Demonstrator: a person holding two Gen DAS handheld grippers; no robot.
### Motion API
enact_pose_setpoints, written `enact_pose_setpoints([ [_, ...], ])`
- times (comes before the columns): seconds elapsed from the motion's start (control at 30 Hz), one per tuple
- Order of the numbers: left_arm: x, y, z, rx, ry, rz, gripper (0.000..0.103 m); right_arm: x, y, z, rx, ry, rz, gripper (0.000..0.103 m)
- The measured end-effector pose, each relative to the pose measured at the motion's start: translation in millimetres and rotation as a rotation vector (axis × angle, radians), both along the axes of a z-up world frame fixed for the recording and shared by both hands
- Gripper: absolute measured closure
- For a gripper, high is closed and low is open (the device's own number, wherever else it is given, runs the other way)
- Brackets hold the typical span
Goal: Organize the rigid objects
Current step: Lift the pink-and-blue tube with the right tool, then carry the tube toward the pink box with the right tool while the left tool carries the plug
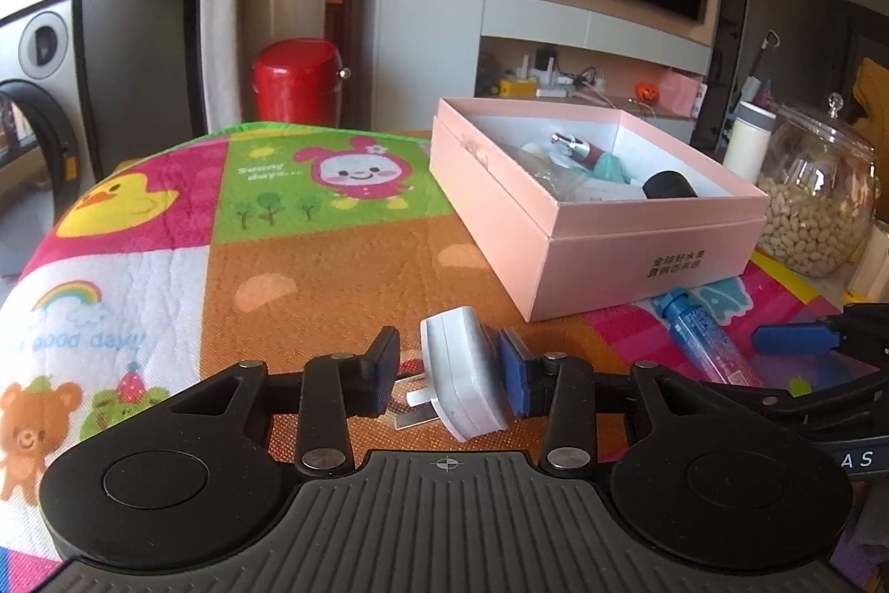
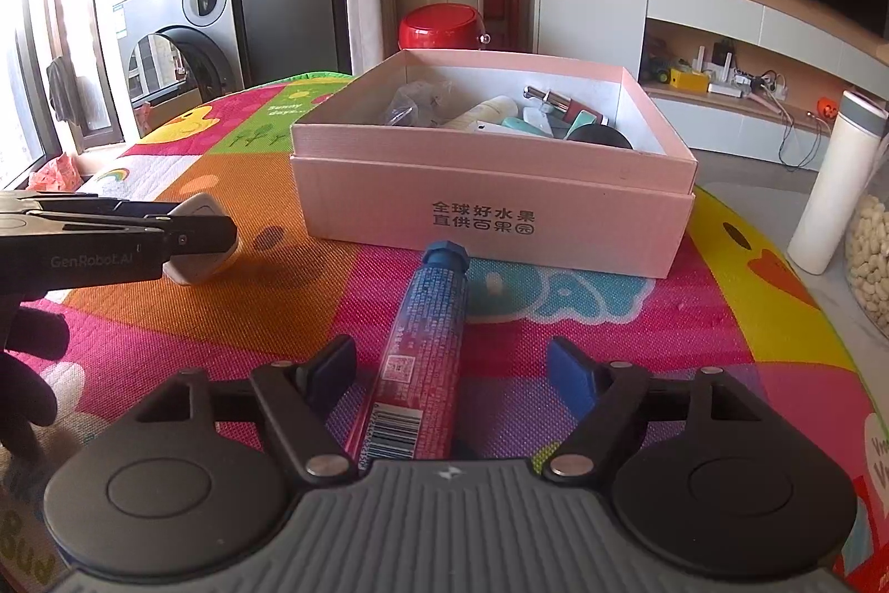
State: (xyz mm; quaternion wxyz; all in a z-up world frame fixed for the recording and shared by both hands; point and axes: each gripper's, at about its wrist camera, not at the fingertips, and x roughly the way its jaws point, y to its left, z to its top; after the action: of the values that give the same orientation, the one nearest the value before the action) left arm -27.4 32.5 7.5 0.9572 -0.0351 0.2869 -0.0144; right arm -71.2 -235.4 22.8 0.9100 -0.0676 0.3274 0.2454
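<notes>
We take the pink box as our landmark: it sits open on the cartoon-print mat, already holding several small items.

Left gripper: the white plug adapter sits between its jaws, leaning against the blue pad on the box side. The black finger on the far side stands clear, with a visible gap and the metal prongs poking into it. We read this as not clenched, the adapter merely bracketed. From the right wrist view the adapter lies on the mat, well to the left of the box's front corner.

Right gripper: jaws spread wide, nothing pressed. The blue-and-pink tube lies between them lengthwise, cap end just short of the box's front wall, barcode end near the gripper body. Neither pad touches it.

Step in hand, as we judge it: secure the adapter, then carry it into the box.

Notes on doing it well:
- Close across the adapter's flat faces, not on the prongs; the tilted body may pivot or squirt out if only one edge is caught.
- Square the gripper to the adapter before closing.
- Lift clear of the box's near wall before moving over it, and release low over an open patch of the box floor.
- Keep the right gripper parked by the tube so the two do not cross at the box front.
</notes>
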Motion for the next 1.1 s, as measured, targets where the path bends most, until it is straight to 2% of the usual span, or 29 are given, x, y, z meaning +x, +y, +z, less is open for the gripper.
enact_pose_setpoints([
  [0.1,-0.8,1.5,-0.1,-0.017,-0.004,-0.01,0.061,0.0,-0.1,0.0,0.0,0.0,0.0,0.027],
  [0.17,-3.5,0.6,-0.2,-0.038,-0.007,-0.033,0.068,0.0,-0.2,0.1,0.001,0.0,0.0,0.027],
  [0.27,-7.9,-3.6,-1.8,-0.069,-0.009,-0.072,0.068,-0.1,-0.1,-0.1,0.002,0.001,-0.001,0.027],
  [0.47,-8.3,-9.3,-2.7,-0.048,-0.008,-0.075,0.068,8.3,-0.3,6.2,0.033,0.03,-0.016,0.029],
  [0.57,-8.7,-8.8,-3.0,-0.051,-0.008,-0.075,0.068,15.5,5.5,14.9,0.059,0.027,-0.011,0.037],
  [0.7,-8.8,-8.6,-3.0,-0.052,-0.008,-0.075,0.068,31.1,25.2,18.5,0.019,0.016,0.008,0.05],
  [0.77,-8.9,-7.4,-3.2,-0.06,-0.008,-0.074,0.068,40.2,32.3,17.0,0.008,0.032,0.008,0.052],
  [0.87,-8.4,-4.5,-3.8,-0.079,-0.006,-0.074,0.067,50.3,40.0,13.0,-0.02,0.064,0.009,0.063],
  [0.93,-7.7,-1.9,-4.4,-0.095,-0.002,-0.073,0.066,51.1,41.4,12.7,-0.036,0.069,0.013,0.08],
  [1.1,-6.0,3.9,-5.7,-0.131,0.006,-0.069,0.064,35.3,30.4,34.0,-0.003,0.024,0.043,0.082],
])
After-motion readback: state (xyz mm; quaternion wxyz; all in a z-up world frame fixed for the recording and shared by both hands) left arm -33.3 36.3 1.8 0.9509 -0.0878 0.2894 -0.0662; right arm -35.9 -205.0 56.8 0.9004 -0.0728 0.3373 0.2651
